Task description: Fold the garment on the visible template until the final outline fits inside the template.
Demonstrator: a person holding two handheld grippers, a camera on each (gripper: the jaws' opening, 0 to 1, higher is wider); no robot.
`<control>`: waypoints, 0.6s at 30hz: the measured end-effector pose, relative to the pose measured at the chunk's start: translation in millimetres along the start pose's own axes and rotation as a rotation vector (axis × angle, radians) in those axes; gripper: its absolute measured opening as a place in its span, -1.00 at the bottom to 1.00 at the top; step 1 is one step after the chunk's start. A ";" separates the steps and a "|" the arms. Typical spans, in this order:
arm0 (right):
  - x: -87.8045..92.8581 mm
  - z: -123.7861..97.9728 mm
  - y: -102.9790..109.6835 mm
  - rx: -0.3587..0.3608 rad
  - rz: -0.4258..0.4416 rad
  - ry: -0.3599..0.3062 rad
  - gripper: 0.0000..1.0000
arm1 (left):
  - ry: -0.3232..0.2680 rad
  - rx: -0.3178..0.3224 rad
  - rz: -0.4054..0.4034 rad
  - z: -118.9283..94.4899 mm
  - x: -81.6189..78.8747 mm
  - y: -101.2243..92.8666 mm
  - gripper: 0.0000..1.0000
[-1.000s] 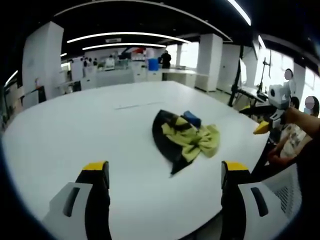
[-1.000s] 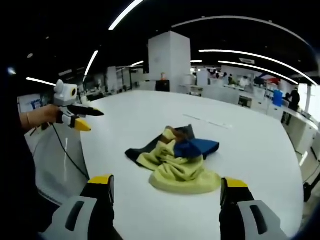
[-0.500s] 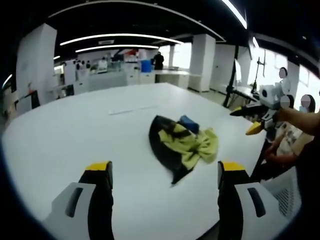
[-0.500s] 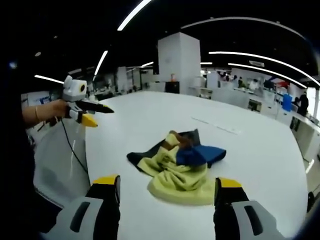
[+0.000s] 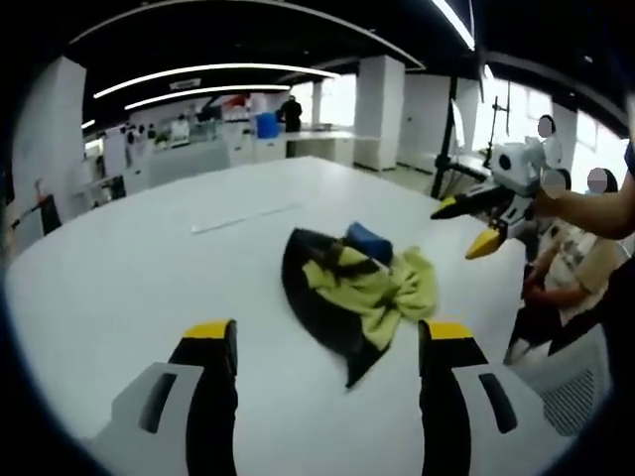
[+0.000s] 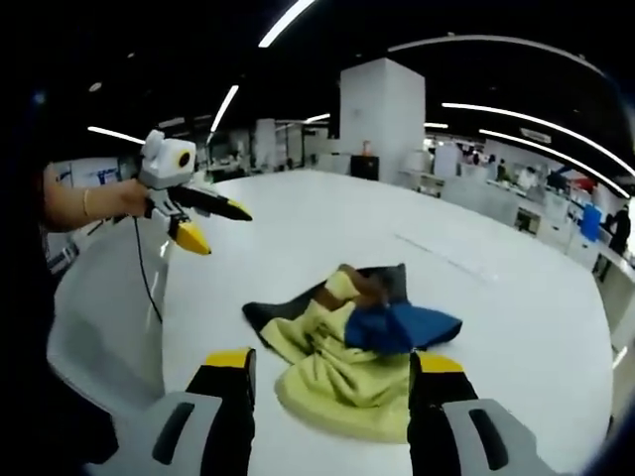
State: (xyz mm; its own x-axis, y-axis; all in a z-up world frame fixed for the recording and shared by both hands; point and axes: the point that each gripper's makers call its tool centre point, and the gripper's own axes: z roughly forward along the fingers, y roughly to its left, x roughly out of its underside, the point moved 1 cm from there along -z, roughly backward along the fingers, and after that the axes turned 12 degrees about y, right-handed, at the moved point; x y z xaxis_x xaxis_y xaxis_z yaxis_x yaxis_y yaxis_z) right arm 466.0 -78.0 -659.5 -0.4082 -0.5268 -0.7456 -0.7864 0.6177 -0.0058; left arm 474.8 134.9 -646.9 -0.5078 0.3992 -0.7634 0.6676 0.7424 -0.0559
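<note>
No readable text, labels, brands or numbers appear in either view. The distant room is too blurred — no sign there is legible.

Both views are evenly and brightly lit by long ceiling light strips [image 5: 213,71] that bend into arcs under the fisheye lens. The white table [image 5: 119,268] reflects this light with a soft sheen and no harsh glare; its far edge curves strongly. Daylight from windows [image 5: 595,149] washes out the side of the left gripper view. Shadows under the garment [image 6: 347,342] are faint. The background is soft and slightly blurred.
</note>
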 end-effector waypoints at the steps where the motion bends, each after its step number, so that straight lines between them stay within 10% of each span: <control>1: -0.6 1.8 -1.7 0.000 -0.001 0.001 0.13 | 0.002 0.001 0.001 2.4 -0.7 0.5 0.40; 18: -9.3 39.1 -27.4 -0.037 0.032 0.015 -0.26 | 0.029 0.031 0.022 56.7 -14.2 14.2 0.13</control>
State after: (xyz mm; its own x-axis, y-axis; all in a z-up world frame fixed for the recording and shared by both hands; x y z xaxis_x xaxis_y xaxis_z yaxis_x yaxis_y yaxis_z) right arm 509.4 -67.2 -678.4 -0.4403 -0.5160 -0.7348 -0.7893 0.6125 0.0429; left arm 522.4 109.3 -673.4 -0.5086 0.4309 -0.7454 0.6951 0.7164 -0.0601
